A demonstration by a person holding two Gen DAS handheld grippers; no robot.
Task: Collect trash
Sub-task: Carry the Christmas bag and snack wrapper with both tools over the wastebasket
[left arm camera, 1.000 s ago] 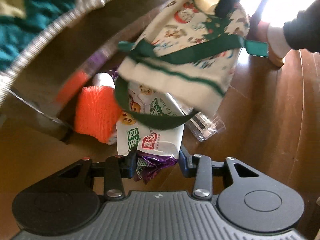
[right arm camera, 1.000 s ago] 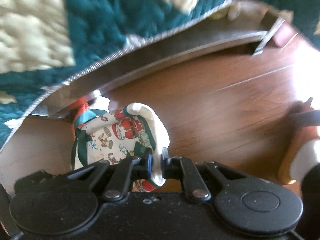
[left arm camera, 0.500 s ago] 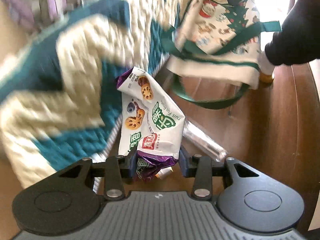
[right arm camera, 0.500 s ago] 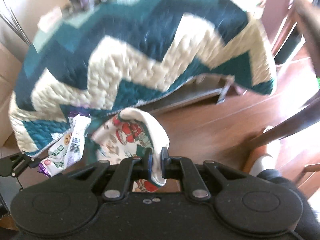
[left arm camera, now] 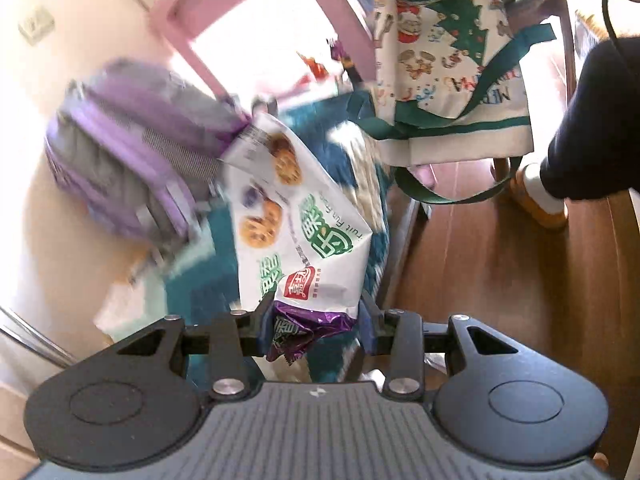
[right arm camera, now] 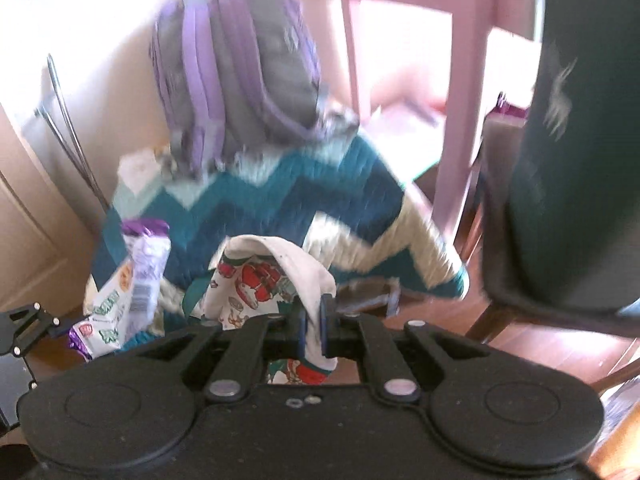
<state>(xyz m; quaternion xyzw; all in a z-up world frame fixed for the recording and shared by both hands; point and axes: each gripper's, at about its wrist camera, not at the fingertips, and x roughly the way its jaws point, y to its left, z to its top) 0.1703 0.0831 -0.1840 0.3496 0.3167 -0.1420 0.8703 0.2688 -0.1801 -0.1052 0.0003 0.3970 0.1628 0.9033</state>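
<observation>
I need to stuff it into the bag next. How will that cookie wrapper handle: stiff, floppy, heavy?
Probably light and crinkly: the cookie wrapper stands up from the left gripper without drooping. Its pinched purple end is crumpled, so it likely folds easily. The glossy film may be slippery.

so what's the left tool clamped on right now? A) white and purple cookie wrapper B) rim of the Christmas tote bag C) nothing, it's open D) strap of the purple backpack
A: in the left wrist view the left tool is closed on the crumpled purple end of the cookie wrapper; the Christmas tote bag hangs apart, its rim pinched in the right tool.
</observation>
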